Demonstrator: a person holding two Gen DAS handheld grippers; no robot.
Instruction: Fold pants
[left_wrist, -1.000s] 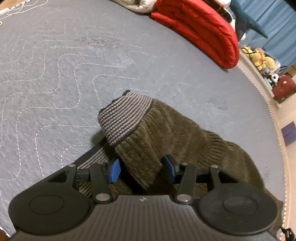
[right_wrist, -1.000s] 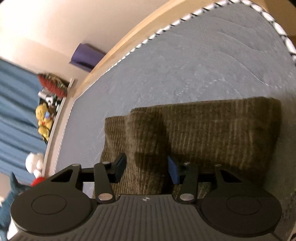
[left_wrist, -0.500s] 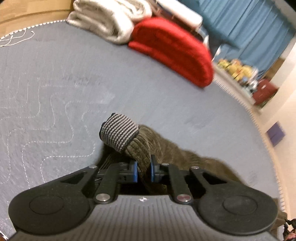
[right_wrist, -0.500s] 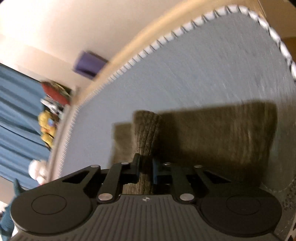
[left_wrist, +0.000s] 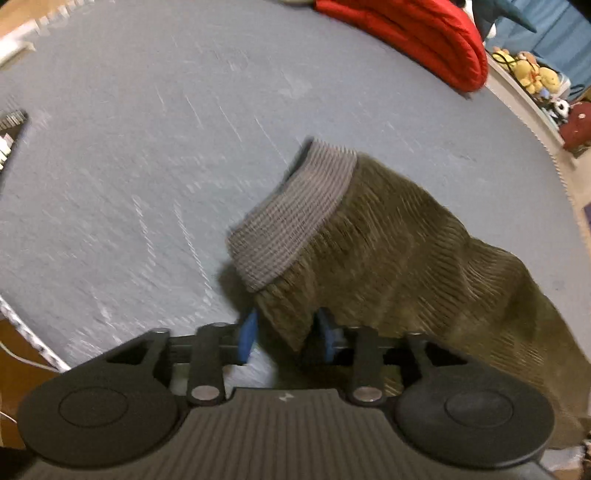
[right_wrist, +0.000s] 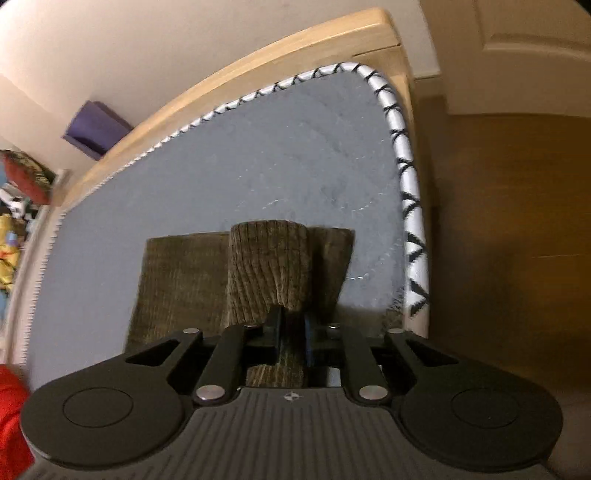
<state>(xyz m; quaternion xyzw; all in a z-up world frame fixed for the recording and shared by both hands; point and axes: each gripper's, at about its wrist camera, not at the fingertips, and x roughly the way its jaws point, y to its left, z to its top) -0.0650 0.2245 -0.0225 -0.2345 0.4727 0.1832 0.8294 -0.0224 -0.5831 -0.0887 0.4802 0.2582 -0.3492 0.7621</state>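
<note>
Olive corduroy pants (left_wrist: 399, 254) with a grey ribbed waistband (left_wrist: 295, 210) lie folded on a blue-grey quilted mattress (left_wrist: 147, 155). My left gripper (left_wrist: 286, 334) is open, its blue pads either side of a corner of the pants just below the waistband. In the right wrist view my right gripper (right_wrist: 291, 332) is shut on a raised fold of the pants (right_wrist: 269, 266), lifted above the rest of the cloth near the mattress corner.
A red folded blanket (left_wrist: 413, 33) lies at the far side of the mattress. Stuffed toys (left_wrist: 532, 70) sit beyond the edge. The white, black-stitched mattress edge (right_wrist: 410, 206) and a wooden bed frame (right_wrist: 258, 74) are close to the right gripper, with floor beyond.
My left gripper was shut on the cloth by the waistband half a second ago and has now opened. My right gripper closed on a fold and has carried it toward the mattress corner.
</note>
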